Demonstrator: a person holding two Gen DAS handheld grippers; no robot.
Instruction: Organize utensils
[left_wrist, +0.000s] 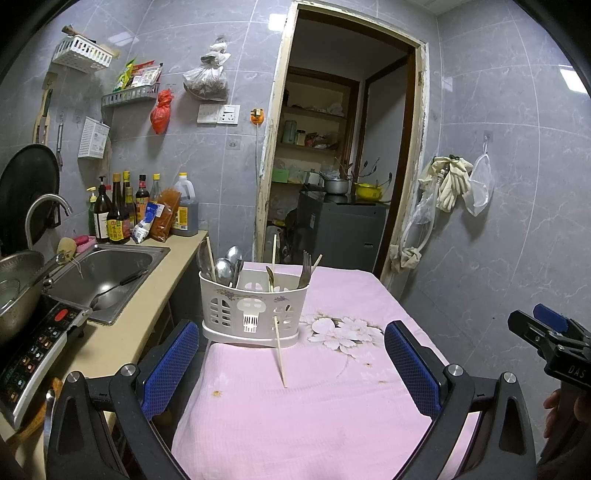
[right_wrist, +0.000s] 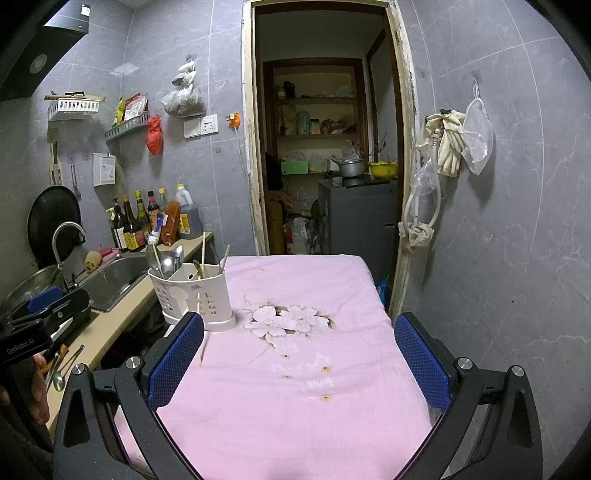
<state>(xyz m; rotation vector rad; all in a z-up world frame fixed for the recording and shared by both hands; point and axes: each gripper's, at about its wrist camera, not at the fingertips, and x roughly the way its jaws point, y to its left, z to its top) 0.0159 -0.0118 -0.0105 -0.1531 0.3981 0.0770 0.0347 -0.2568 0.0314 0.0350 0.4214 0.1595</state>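
Pink floral cloth (left_wrist: 332, 406); white caddy (left_wrist: 255, 310); blue pads (left_wrist: 170, 365).

Both views are dim and cool-toned, sharp at centre, with glare patches on the wall tiles (left_wrist: 565, 77) near 2 o'clock. Fisheye distortion bends the doorway (right_wrist: 321, 129) and blackens the corners; shadows stay soft.

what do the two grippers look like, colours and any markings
Both match: the left gripper and right gripper have black, speckled plastic bodies with triangular cut-outs, silver round bolt heads at the joints, and blue pads with a fine mesh texture. Seen from the side, the left body carries white "GenRobot.AI" lettering; the right shows "DAS".
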